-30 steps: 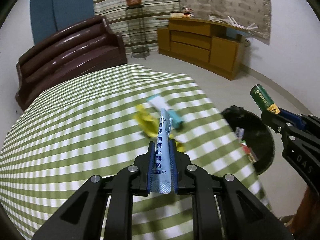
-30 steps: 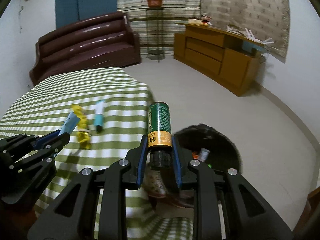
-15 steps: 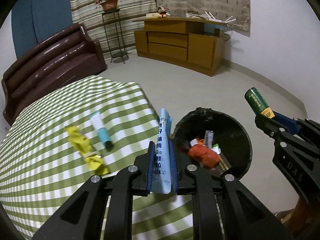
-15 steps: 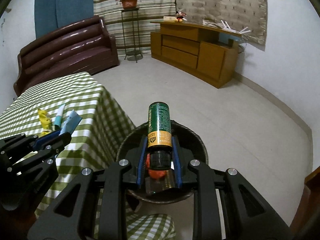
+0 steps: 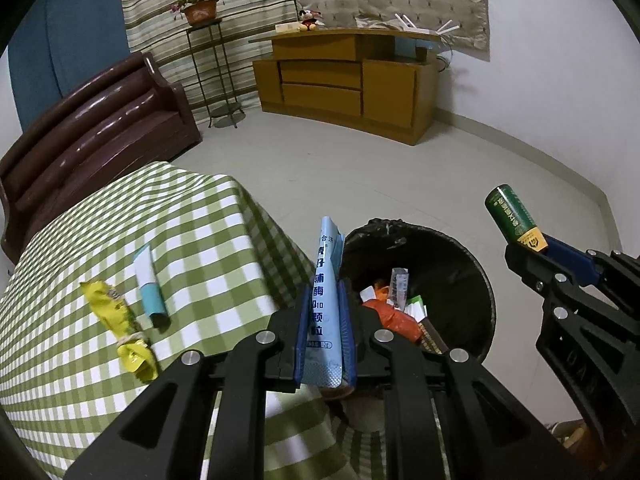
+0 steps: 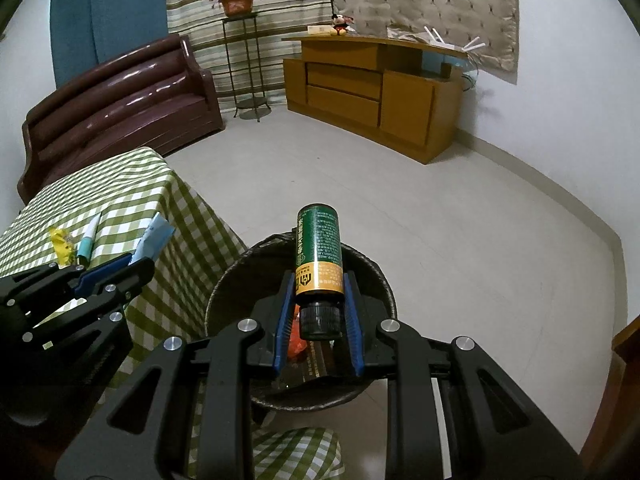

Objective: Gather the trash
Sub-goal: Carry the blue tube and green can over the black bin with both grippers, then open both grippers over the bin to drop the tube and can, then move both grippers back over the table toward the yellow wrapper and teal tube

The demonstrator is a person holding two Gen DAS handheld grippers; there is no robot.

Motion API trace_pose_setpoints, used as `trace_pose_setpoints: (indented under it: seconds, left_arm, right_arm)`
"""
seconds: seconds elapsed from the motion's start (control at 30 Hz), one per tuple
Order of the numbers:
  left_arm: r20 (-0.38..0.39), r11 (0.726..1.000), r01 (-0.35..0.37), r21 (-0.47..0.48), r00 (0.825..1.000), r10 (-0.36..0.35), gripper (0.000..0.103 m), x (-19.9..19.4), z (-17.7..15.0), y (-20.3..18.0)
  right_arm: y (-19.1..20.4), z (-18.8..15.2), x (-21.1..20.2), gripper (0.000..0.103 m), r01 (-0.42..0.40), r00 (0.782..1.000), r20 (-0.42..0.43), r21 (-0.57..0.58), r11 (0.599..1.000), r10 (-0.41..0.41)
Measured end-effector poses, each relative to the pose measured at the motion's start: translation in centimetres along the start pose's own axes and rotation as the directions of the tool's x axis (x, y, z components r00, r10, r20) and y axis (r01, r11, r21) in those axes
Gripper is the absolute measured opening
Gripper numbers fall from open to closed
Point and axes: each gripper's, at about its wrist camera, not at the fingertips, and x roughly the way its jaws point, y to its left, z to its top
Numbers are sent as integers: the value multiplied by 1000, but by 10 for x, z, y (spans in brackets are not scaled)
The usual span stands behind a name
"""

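Observation:
My left gripper (image 5: 325, 312) is shut on a light blue sachet (image 5: 325, 300) with printed characters, held over the table's right edge beside the black bin (image 5: 476, 268). My right gripper (image 6: 319, 300) is shut on a green and yellow bottle (image 6: 319, 252), cap toward me, held above the bin (image 6: 376, 276). The bin holds orange and white trash (image 5: 394, 312). In the left wrist view the right gripper (image 5: 532, 248) with the bottle (image 5: 514, 216) is right of the bin. In the right wrist view the left gripper (image 6: 132, 260) holds the sachet (image 6: 154, 236).
A yellow wrapper (image 5: 120, 320) and a white and teal tube (image 5: 150, 286) lie on the green checked tablecloth (image 5: 100, 232). A brown sofa (image 5: 92, 128), a plant stand (image 5: 212, 76) and a wooden cabinet (image 5: 348, 80) stand across the grey floor.
Both grippers have swung right from over the table to the bin. The sachet and the bottle stay gripped. The bin is now closer and below the right gripper.

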Motion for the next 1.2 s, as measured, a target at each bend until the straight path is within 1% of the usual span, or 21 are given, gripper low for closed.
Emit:
trace_pose_setpoints:
  seconds: [0.3,0.33,0.37,0.47,0.5,0.6,0.67,0.77,0.97,1.2]
  left_arm:
    - [-14,1000,3,16,1000,-3,17,12,5,-10]
    - [-15,1000,-1,15,1000,2,18,13,5,-10]
    - [-17,1000,-3,15,1000,4,20,14,4,-10]
    - [-23,1000,-4,11,1000,4,34,15,1,-10]
    - [-22,1000,-5,9,1000,5,37,14,2,-11]
    - [-19,1000,-6,3,1000,6,43,13,1,-11]
    - [-20,1000,-6,2,1000,6,44,12,1,-12]
    - [-19,1000,-10,-2,1000,10,50,10,2,-11]
    - [-16,1000,-13,-17,1000,13,53,5,4,-3]
    - [-15,999,-34,-42,999,33,53,-7,-2,13]
  right_arm:
    - [-11,4,11,24,6,1000,-3,33,999,-6]
    - [-11,5,13,25,7,1000,-4,38,999,-7]
    - [-12,5,14,28,6,1000,-7,42,999,-6]
    - [-13,6,17,35,10,1000,-10,50,999,-9]
    - [-13,5,17,36,10,1000,-10,51,999,-9]
    - [-14,5,18,36,10,1000,-11,52,999,-10]
    - [-15,5,17,36,11,1000,-10,52,999,-11]
    - [-15,5,17,36,14,1000,-9,54,998,-14]
    - [-11,6,17,37,10,1000,-6,52,999,-9]
    - [5,6,12,37,-18,1000,-6,24,1000,19]
